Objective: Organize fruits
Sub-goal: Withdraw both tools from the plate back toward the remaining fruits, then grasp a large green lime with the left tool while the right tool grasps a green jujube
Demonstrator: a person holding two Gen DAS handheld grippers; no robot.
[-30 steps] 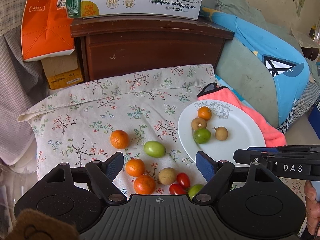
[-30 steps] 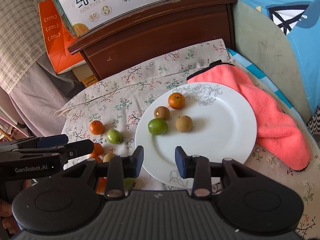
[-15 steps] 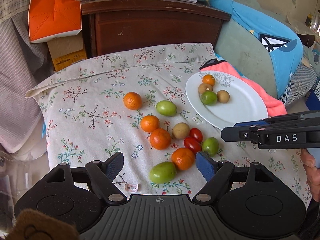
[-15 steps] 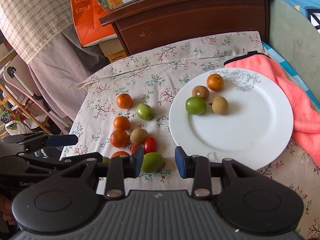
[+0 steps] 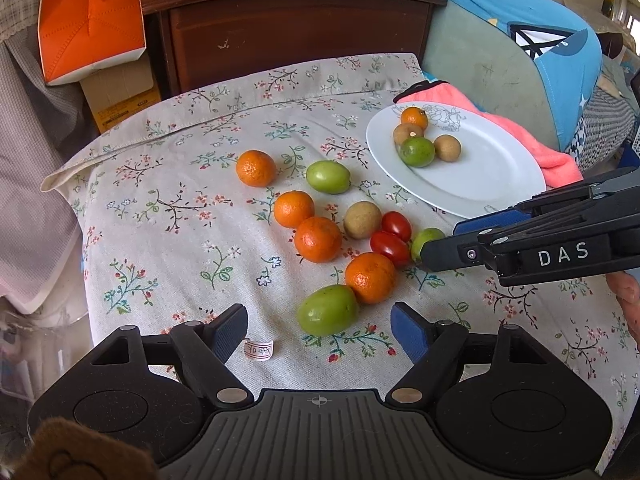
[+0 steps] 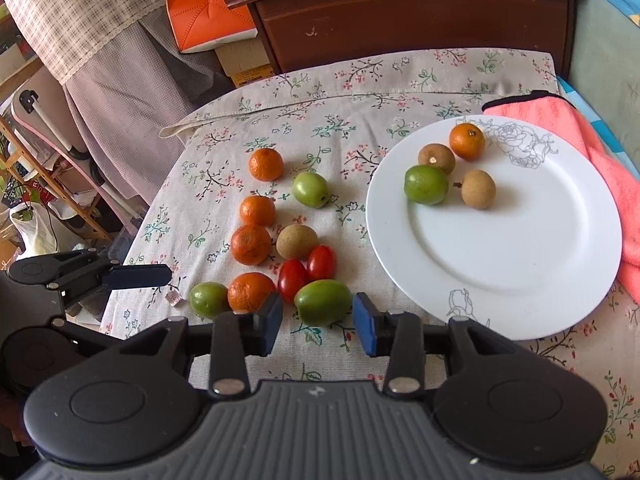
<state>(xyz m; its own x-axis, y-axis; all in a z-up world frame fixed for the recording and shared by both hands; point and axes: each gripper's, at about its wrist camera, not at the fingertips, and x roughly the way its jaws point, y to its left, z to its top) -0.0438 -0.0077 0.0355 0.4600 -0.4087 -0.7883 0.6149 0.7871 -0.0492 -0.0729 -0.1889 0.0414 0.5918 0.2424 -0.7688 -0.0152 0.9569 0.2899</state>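
Note:
A white plate (image 6: 520, 264) (image 5: 480, 184) holds an orange (image 6: 467, 141), a green fruit (image 6: 425, 184) and two brown longans. On the floral cloth (image 5: 180, 240) lie several oranges, green fruits, one brown longan (image 6: 297, 241) and two cherry tomatoes (image 6: 306, 270). My right gripper (image 6: 318, 322) is open, its fingers just in front of a green fruit (image 6: 322, 302), which is not held. My left gripper (image 5: 318, 330) is open and empty, just short of another green fruit (image 5: 327, 309).
A pink towel (image 6: 580, 128) lies under the plate's far right side. A dark wooden cabinet (image 5: 296, 32) and an orange box (image 5: 90, 20) stand behind the cloth. A small paper tag (image 5: 259, 349) lies by the left finger. The cloth's left edge drops off.
Both grippers have pulled back toward the near edge of the cloth. More loose fruit has come into view. The right gripper's jaws have opened wider around the green fruit.

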